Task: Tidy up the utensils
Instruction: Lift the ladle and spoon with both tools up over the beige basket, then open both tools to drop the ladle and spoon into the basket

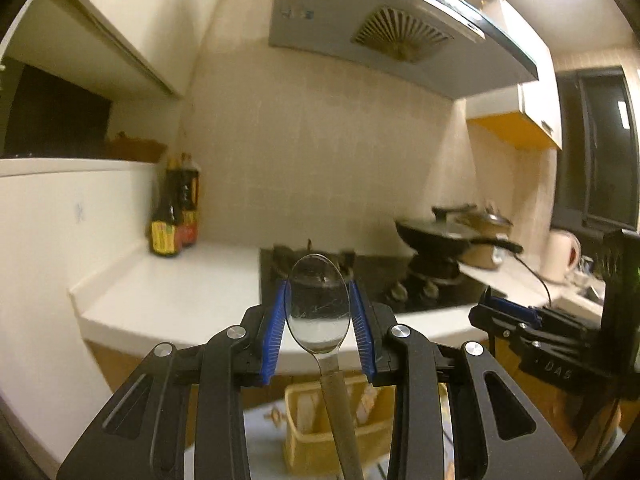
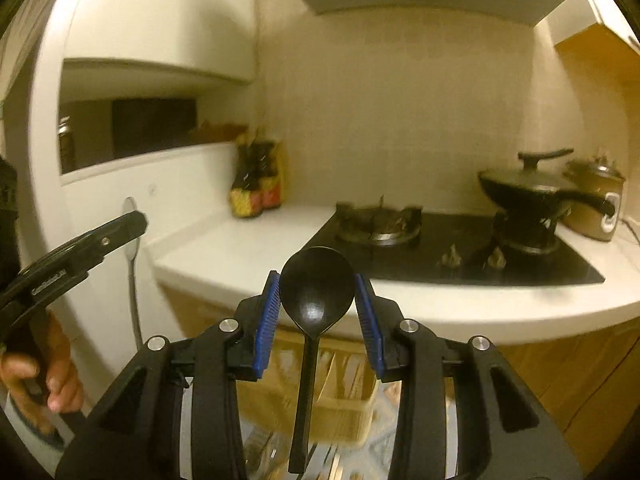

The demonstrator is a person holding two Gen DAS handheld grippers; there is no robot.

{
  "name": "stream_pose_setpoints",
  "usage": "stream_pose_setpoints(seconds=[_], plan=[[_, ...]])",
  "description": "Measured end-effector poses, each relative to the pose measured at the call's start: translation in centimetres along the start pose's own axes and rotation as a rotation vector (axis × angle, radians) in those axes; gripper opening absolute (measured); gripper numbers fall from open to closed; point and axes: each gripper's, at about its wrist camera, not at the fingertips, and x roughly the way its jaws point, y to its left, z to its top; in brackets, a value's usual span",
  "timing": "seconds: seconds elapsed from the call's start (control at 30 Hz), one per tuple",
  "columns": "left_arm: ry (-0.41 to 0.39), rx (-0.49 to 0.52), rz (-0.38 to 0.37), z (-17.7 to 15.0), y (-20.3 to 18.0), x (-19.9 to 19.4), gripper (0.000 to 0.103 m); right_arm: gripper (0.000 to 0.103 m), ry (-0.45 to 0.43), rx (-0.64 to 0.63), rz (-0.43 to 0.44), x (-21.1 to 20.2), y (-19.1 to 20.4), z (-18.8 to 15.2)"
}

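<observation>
the left gripper (image 1: pixel 318 312) has its blue ribbed pads closed in on the bowl of a shiny metal spoon (image 1: pixel 318 304), one pad against each edge of the bowl, so the jaws stand only as far apart as the bowl is wide. the spoon is held bowl up and handle hanging down, probably so the handle can go first into a holder. the right gripper (image 2: pixel 317 304) grips a matte black plastic spoon (image 2: pixel 316 288) the same way, its pads pressing the bowl's sides, handle pointing down.

both spoons hang in the air in front of the near edge of the white countertop (image 1: pixel 192 280), over a yellowish slotted plastic basket (image 1: pixel 308 416) that sits low and near; it looks like the utensil holder, though its compartments are too blurred to make out. judging by this, each spoon is lifted and not yet set in place.

on the far left of the counter stand two dark sauce bottles with yellow and red labels (image 1: pixel 172 220); their print cannot be read. further right are the black gas hob (image 1: pixel 420 284) and a lidded black pan (image 1: pixel 444 234). the right gripper's body, seen from the left wrist view, carries pale letters that seem to read "das"; the left one, seen from the right wrist view, has small white lettering too blurred to read.
</observation>
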Motion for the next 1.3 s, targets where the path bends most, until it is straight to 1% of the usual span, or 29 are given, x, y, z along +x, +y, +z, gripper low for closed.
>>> stream_pose_setpoints(seconds=[0.2, 0.27, 0.47, 0.67, 0.83, 0.97, 1.0, 1.03, 1.07, 1.13, 1.3], plan=[[-0.065, 0.028, 0.043, -0.2, 0.3, 3.4, 0.030, 0.034, -0.064, 0.017, -0.047, 4.1, -1.1, 0.6], [-0.075, 0.031, 0.041, -0.5, 0.8, 4.3, 0.030, 0.034, -0.074, 0.020, -0.062, 5.5, -1.6, 0.5], [-0.069, 0.019, 0.040, -2.5, 2.0, 7.3, 0.030, 0.035, -0.055, 0.025, -0.100, 9.4, -2.9, -1.1], [-0.036, 0.040, 0.047, -5.0, 2.1, 9.2, 0.030, 0.035, -0.031, 0.021, -0.115, 10.9, -3.2, -3.1], [-0.003, 0.057, 0.042, -6.4, 2.0, 9.5, 0.030, 0.035, -0.019, 0.015, -0.123, 10.8, -3.3, -4.5], [0.027, 0.046, 0.012, -6.8, 2.3, 9.0, 0.031, 0.036, 0.013, 0.015, -0.098, 10.0, -3.2, -5.1], [0.034, 0.042, -0.002, -6.8, 2.3, 8.8, 0.036, 0.040, 0.026, 0.017, -0.083, 9.7, -3.2, -5.3], [0.042, 0.037, -0.015, -6.8, 2.4, 8.6, 0.041, 0.050, 0.035, 0.018, -0.071, 9.4, -3.3, -5.3], [0.048, 0.029, -0.031, -6.7, 2.5, 8.1, 0.045, 0.053, 0.038, 0.018, -0.062, 9.0, -3.3, -5.4], [0.050, 0.022, -0.043, -6.8, 2.6, 7.5, 0.046, 0.054, 0.043, 0.004, -0.064, 7.8, -3.3, -5.6], [0.090, -0.025, -0.084, -6.7, 3.1, 5.3, 0.048, 0.054, 0.084, -0.011, -0.054, 4.8, -3.1, -6.1]])
